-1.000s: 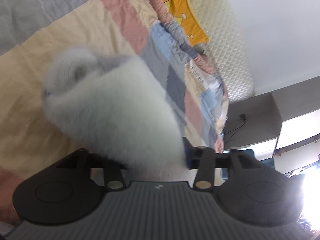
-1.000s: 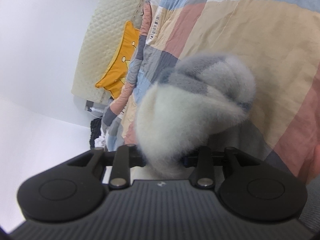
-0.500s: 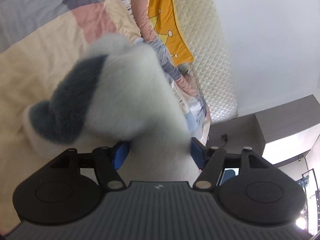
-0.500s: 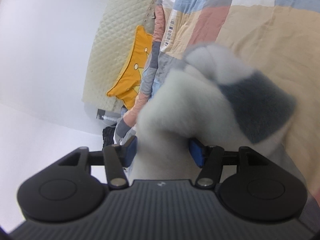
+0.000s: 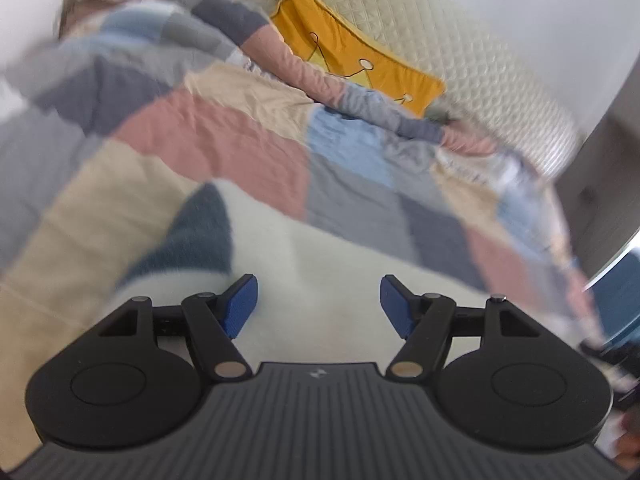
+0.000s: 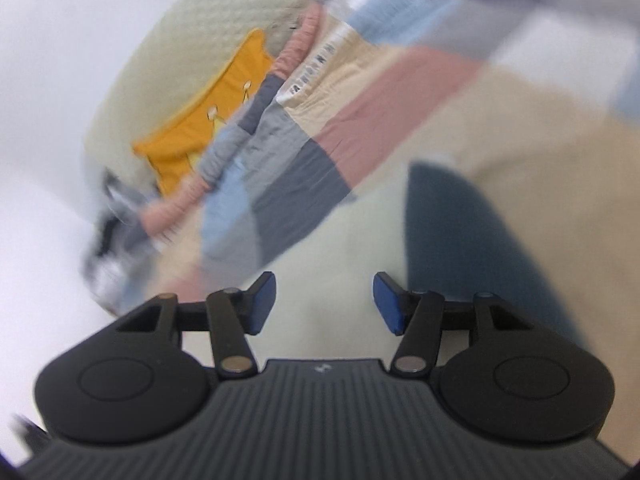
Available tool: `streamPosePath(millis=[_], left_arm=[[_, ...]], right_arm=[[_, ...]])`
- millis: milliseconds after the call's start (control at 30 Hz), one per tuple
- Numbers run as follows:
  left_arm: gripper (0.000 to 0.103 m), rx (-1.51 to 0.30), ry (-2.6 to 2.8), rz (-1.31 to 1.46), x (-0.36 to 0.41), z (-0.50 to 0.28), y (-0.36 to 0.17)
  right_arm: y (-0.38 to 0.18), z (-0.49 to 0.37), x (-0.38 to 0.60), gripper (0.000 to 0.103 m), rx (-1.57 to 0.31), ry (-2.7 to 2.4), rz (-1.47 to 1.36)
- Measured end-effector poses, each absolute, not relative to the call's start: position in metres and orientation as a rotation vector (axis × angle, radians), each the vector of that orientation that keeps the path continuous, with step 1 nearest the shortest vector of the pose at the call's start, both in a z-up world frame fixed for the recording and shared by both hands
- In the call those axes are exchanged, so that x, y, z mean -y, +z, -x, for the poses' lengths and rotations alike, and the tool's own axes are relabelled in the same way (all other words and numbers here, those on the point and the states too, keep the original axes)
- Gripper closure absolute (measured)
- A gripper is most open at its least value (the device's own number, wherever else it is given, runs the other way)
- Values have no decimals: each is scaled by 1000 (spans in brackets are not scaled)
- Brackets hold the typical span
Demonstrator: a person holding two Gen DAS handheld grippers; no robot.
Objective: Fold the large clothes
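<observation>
Both grippers' fingers [image 5: 240,305] released the fleece [image 5: 320,256] (right closing).

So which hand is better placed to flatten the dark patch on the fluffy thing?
Probably the right gripper: the dark patch on the fluffy garment lies just beside its jaws, which are closing on nothing. From the left gripper, also open, the patch sits further aside.

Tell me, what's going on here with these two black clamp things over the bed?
A person is folding a fluffy cream garment with a dark patch on a patchwork quilt, using a handheld gripper in each hand. The left gripper is open over it; the right gripper is closing slightly, its pads not pressing the fleece.
</observation>
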State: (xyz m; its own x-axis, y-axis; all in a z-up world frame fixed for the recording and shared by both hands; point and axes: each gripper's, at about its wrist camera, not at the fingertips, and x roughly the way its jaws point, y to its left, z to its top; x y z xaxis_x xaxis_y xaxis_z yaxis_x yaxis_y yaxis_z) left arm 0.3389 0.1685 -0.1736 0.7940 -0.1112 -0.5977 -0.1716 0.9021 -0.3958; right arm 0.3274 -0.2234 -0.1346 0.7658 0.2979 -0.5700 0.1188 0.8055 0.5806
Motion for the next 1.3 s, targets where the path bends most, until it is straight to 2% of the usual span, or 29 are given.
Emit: streamPosePath(millis=[167,300,567,1000,1300], left_arm=[[27,-738,29,263,-150,-360,-196],[25,-752,34,225,-146,-368,-210],[25,-714,54,200,-138,-354,-205],[24,-664,-9,130,-107,-303,-159],[24,-718,-3,97,-103,-283,-177]], right_arm=[[-145,-350,192,46,-725,107,-315],[-163,-356,176,44,-741,114,-148],[-163,-353,173,43,-719,90,-178],[-132,-299,141,42,-644,169,-117],[-139,-274,121,42,-623,231,-65]])
